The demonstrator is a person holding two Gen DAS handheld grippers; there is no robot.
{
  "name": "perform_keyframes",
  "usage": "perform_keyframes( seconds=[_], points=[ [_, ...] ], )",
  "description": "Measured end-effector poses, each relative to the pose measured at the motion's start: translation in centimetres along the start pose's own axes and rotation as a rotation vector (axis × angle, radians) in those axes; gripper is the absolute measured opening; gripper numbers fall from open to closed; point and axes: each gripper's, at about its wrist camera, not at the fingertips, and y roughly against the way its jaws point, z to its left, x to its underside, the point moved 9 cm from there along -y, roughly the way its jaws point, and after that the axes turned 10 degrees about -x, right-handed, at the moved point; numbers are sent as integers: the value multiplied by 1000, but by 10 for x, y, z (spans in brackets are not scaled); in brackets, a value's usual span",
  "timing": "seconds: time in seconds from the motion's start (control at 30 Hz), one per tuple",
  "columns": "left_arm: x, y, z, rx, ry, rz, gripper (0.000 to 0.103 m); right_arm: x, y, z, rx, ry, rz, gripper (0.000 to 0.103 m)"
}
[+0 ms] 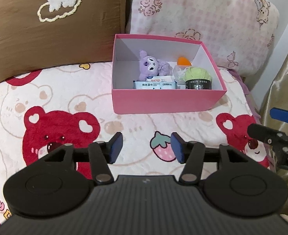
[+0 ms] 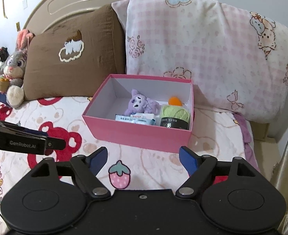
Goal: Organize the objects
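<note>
A pink box (image 1: 163, 101) (image 2: 138, 135) stands open on the bed against the pillows. Inside lie a purple plush (image 1: 151, 65) (image 2: 139, 102), a wet-wipes pack (image 1: 154, 84) (image 2: 136, 119), a green yarn ball (image 1: 197, 76) (image 2: 174, 114), an orange item (image 1: 184, 60) (image 2: 175, 100) and a clear bag with white thread (image 1: 178, 72). My left gripper (image 1: 146, 147) is open and empty, in front of the box over the blanket. My right gripper (image 2: 144, 161) is open and empty, also in front of the box.
The bed has a bear-and-strawberry blanket (image 1: 65, 101). A brown pillow (image 1: 46, 29) and a pink checked pillow (image 1: 202, 19) lean behind the box. A grey rabbit plush (image 2: 13, 74) sits far left. A gold curtain (image 1: 284, 78) hangs at right. The other gripper shows at each view's side (image 1: 276, 133) (image 2: 24, 139).
</note>
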Motion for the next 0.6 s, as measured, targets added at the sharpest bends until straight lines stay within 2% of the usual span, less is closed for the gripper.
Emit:
perform_keyframes(
  seconds=[0.23, 0.43, 0.6],
  points=[
    [6, 6, 0, -31, 3, 7, 82, 6, 3, 2, 36, -10, -2, 96],
    [10, 10, -3, -59, -15, 2, 97, 8, 5, 3, 50, -20, -1, 97],
    [15, 10, -6, -80, -31, 10, 101, 9, 10, 1, 56, -32, 3, 97]
  ],
)
